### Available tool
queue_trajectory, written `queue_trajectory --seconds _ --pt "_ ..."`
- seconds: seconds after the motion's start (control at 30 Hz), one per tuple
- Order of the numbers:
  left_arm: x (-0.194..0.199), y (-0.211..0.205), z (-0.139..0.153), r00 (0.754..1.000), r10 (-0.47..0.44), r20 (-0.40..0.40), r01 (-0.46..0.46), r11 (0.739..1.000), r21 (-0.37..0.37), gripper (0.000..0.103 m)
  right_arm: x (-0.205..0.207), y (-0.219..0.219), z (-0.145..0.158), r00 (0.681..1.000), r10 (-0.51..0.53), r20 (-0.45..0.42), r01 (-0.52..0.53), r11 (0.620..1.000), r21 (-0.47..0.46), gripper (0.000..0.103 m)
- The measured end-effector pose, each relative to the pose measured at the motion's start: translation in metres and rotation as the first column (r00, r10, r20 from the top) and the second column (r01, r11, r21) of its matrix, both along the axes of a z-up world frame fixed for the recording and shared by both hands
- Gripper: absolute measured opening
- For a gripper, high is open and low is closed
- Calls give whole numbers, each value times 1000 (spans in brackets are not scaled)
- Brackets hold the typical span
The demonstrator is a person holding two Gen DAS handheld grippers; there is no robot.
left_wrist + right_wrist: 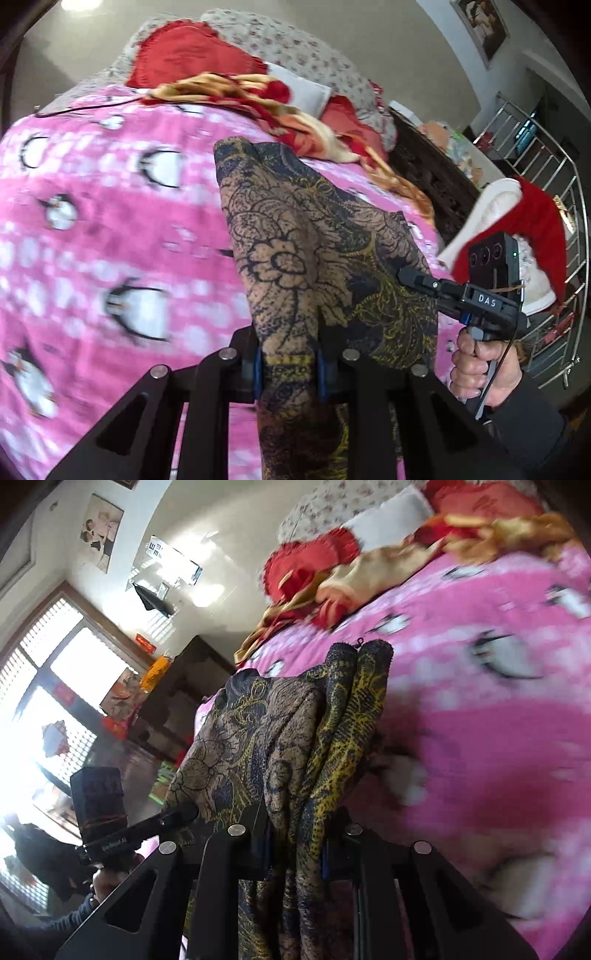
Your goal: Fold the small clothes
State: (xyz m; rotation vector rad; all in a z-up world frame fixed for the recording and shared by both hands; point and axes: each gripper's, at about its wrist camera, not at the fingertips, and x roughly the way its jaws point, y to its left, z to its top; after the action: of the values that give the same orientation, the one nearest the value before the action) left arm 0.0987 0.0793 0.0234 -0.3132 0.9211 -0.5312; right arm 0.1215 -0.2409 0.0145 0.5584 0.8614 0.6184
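Note:
A brown, navy and yellow patterned garment [314, 251] hangs stretched between both grippers above the pink penguin blanket [110, 229]. My left gripper [290, 369] is shut on one edge of it, the cloth draping down over the fingers. My right gripper [295, 849] is shut on another bunched edge of the same garment [280, 746]. In the left wrist view the right gripper [406, 275] pinches the cloth at the right. In the right wrist view the left gripper [188, 812] pinches it at the left.
The bed's pink blanket [480, 720] lies under the garment. Red and gold clothes [266, 107] and red pillows [177, 55] lie piled at the bed's far end. A dark wooden cabinet [177, 701], a metal railing [554, 221] and a red-white cloth [517, 221] are beside the bed.

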Motion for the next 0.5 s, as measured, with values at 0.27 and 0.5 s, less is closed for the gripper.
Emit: queue_trajectory --seconds 0.27,0.5 --pt "10 10 -38 998 39 -57 -35 997 62 42 22 6 -50 986 -69 -154 73 997 21 35" --pt "-10 20 12 979 156 134 -171 978 115 65 -28 9 24 995 -90 40 97 964 -247 38"
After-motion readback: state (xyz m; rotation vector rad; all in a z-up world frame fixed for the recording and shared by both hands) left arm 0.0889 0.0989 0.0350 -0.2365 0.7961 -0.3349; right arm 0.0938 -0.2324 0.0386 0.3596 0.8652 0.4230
